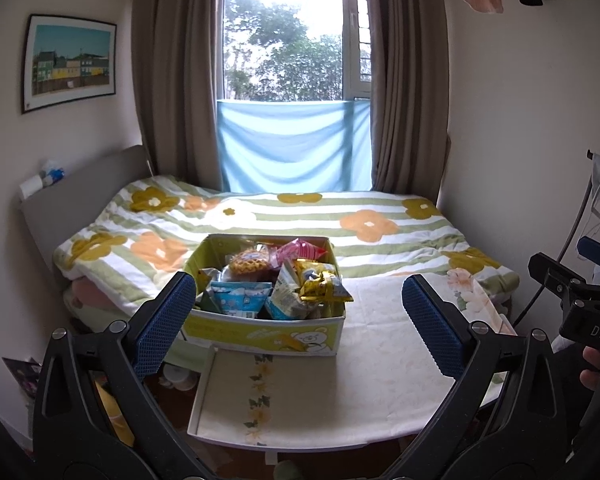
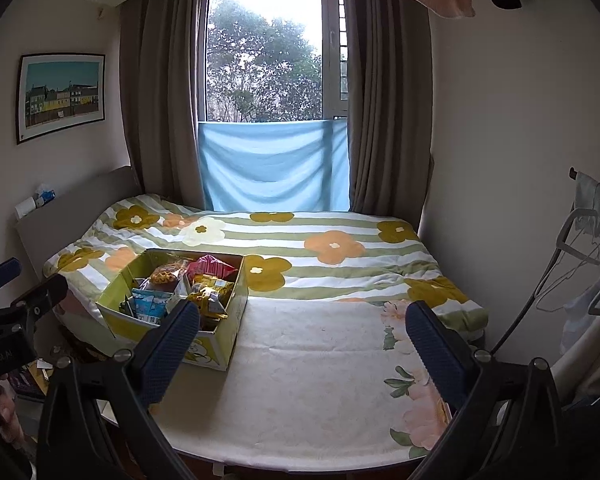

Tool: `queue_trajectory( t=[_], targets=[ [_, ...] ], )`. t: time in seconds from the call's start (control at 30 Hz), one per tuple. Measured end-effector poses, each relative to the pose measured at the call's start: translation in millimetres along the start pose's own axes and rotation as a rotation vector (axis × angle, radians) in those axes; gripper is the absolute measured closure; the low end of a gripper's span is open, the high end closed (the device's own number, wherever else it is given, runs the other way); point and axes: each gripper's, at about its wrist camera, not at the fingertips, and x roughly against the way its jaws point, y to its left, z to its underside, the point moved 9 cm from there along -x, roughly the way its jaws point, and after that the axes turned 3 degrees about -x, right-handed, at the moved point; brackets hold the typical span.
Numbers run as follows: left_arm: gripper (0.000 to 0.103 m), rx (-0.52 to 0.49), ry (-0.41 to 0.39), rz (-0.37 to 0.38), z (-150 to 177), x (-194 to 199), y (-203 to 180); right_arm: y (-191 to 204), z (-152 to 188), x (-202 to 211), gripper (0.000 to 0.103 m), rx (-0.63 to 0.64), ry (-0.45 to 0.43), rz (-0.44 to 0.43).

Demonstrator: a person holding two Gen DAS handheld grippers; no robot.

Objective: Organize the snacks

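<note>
Bedroom scene: bed [image 1: 300, 216] with green-striped flower quilt under a window [image 1: 284, 40] with brown curtains and a light blue cloth [image 1: 292, 148] across its lower part. Framed print of coloured houses [image 1: 70, 62] on the wall left of the window.

Low surface [image 2: 308, 380] covered by a cream floral cloth sits at the near end of the bed. Snack box [image 1: 268, 320], yellow-green cardboard with a cartoon bear printed on its front, stands on the surface at its left side, near the quilt edge. Box is open-topped and packed with snack packets: blue-and-white pack [image 1: 240, 296] at the front, yellow foil wrappers [image 1: 324, 284] on the right, pink bag [image 1: 300, 250] at the back, round orange-yellow pack [image 1: 248, 262] in the middle. Print on the packets too small to read.

Left gripper [image 1: 300, 328] spread wide, blue pads either side of the snack box in view, holding nothing, not touching the box. Right gripper [image 2: 304, 344] also spread wide, empty, over the bare cloth right of the snack box. In the left wrist view, the right gripper's body shows the letters "DAS"; lettering on the left gripper's body in the right wrist view is cut off and unclear.
</note>
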Motion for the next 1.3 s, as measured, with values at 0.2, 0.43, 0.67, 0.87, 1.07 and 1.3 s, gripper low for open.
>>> queue_trajectory(
  t=[0.2,0.43,0.67,0.87,1.07,1.3],
  targets=[
    [0.0,-0.007,0.001,0.002,-1.1,-1.8,-1.3,0.1,1.8,-2.7,0.001,-0.005,0.007,0.0],
    [0.0,-0.007,0.002,0.001,-1.9,-3.5,0.6,0.5,2.2,-2.9,0.001,-0.009,0.009,0.003],
    [0.0,-0.011,0.004,-0.006,-2.4,-4.9,2.9,2.1,3.5,-5.4,0.001,-0.015,0.014,0.01],
    [0.0,-0.01,0.005,-0.005,-2.7,-6.6,4.7,2.3,4.0,-6.9,0.001,-0.013,0.019,0.014],
    [0.0,-0.01,0.007,-0.006,-2.5,-6.5,4.8,2.0,3.6,-7.1,0.001,-0.015,0.018,0.016],
    [0.0,-0.016,0.009,-0.012,-2.4,-8.4,4.6,1.8,5.6,-7.3,0.001,-0.02,0.021,0.019]
  ],
)
